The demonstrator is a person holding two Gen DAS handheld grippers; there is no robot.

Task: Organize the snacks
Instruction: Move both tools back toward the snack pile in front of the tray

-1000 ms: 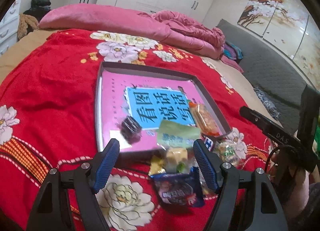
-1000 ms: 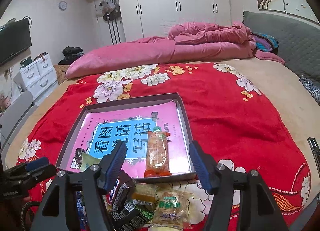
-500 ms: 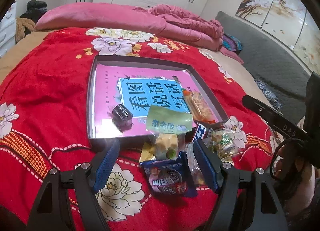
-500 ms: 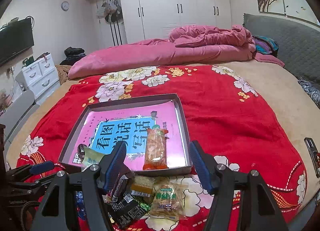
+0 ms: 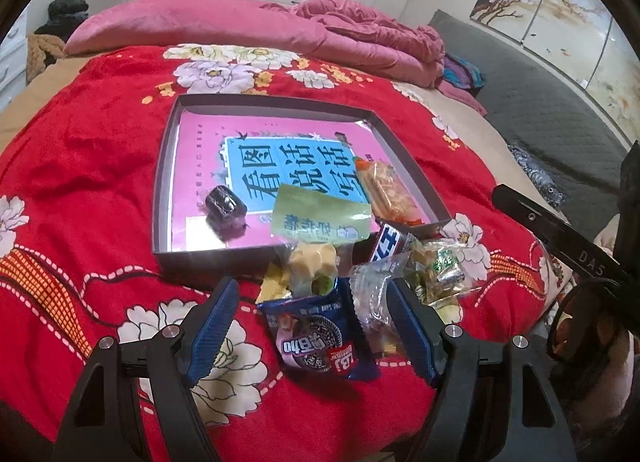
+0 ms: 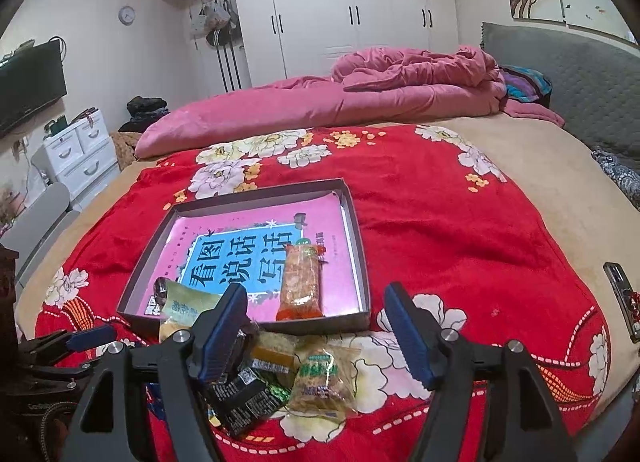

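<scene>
Left gripper (image 5: 310, 326) and right gripper (image 6: 316, 332), both unclenched, hover over loose packets beside the shallow grey cardboard tray (image 5: 160, 197); the right jaws have just been widening, nothing clamped. Recommend taking one packet squarely.

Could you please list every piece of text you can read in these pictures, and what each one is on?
"看图说话写话": book cover inside the box.
"DAS": right gripper's finger, seen from the left wrist.
Green packet, blue cookie packet, candy bar and other wrappers: print shows but is upside down or too blurred to read.
</scene>
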